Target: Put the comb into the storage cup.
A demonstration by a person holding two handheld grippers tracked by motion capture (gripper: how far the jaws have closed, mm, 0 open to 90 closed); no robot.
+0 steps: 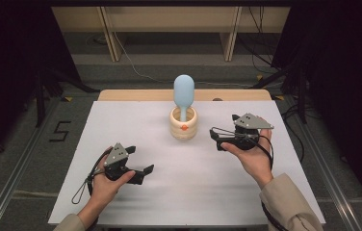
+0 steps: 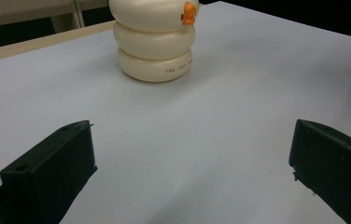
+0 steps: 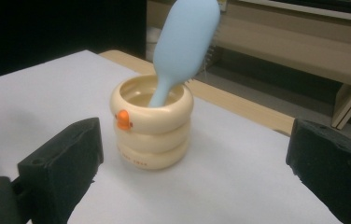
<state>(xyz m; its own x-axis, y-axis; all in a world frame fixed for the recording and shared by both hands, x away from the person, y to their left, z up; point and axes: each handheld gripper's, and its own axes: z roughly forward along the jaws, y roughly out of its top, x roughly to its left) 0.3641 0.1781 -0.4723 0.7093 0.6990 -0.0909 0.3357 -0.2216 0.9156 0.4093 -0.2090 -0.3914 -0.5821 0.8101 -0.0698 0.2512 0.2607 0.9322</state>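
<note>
A cream ringed cup (image 1: 184, 125) with a small orange beak stands upright at the back middle of the white table (image 1: 121, 120). A light blue hairbrush (image 1: 184, 91) stands in it, handle down and head up. My left gripper (image 1: 140, 160) is at the front left, open and holding nothing. It points toward the cup (image 2: 154, 42), which is well ahead of my left gripper (image 2: 190, 140). My right gripper (image 1: 225, 132) is just right of the cup, also open with nothing in it. Beyond my right gripper (image 3: 192, 144), the cup (image 3: 151, 133) and the brush (image 3: 187, 42) sit a short way past the jaws.
The table's wooden back edge (image 1: 135, 95) runs behind the cup. Beyond it stand wooden shelf legs (image 1: 109, 33) and cables on the floor. Dark stands flank the table on both sides. A "5" (image 1: 59, 131) is marked on the floor at the left.
</note>
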